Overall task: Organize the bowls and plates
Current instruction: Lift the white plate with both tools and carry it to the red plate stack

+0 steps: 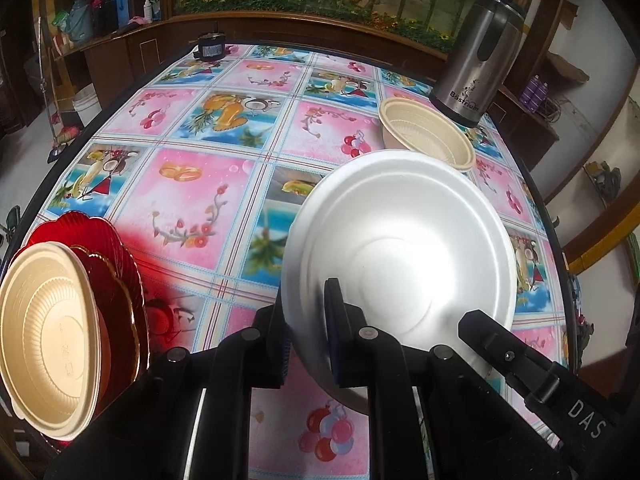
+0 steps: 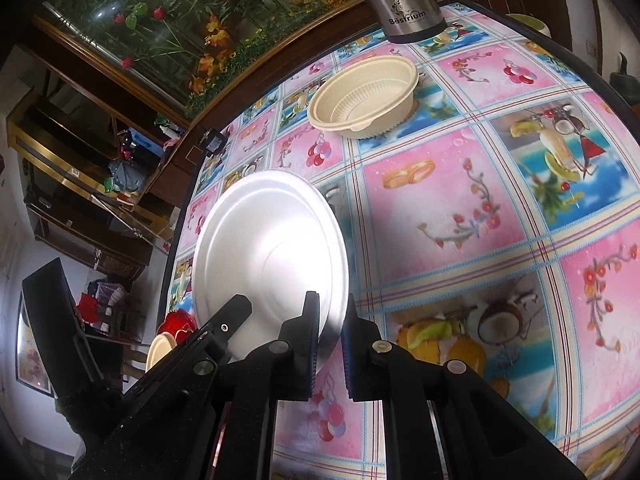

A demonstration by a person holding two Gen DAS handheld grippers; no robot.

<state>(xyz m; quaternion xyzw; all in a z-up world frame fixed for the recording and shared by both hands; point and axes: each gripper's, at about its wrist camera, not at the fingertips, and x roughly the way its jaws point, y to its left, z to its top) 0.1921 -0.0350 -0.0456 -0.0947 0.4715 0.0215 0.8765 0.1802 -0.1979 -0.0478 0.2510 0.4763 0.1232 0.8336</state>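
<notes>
A white foam plate hangs tilted above the table, held by both grippers at its near rim. My left gripper is shut on the plate's edge, one pad above the rim and one below. In the right wrist view my right gripper is shut on the same plate at its lower right rim. A beige ribbed bowl stands on the table beyond the plate and shows in the right wrist view as well. At the left table edge another beige bowl sits in a red scalloped plate.
A steel thermos stands at the far edge just behind the lone beige bowl. A small dark box sits at the far side of the table, which has a flowered pink and blue cloth. Wooden cabinets lie beyond.
</notes>
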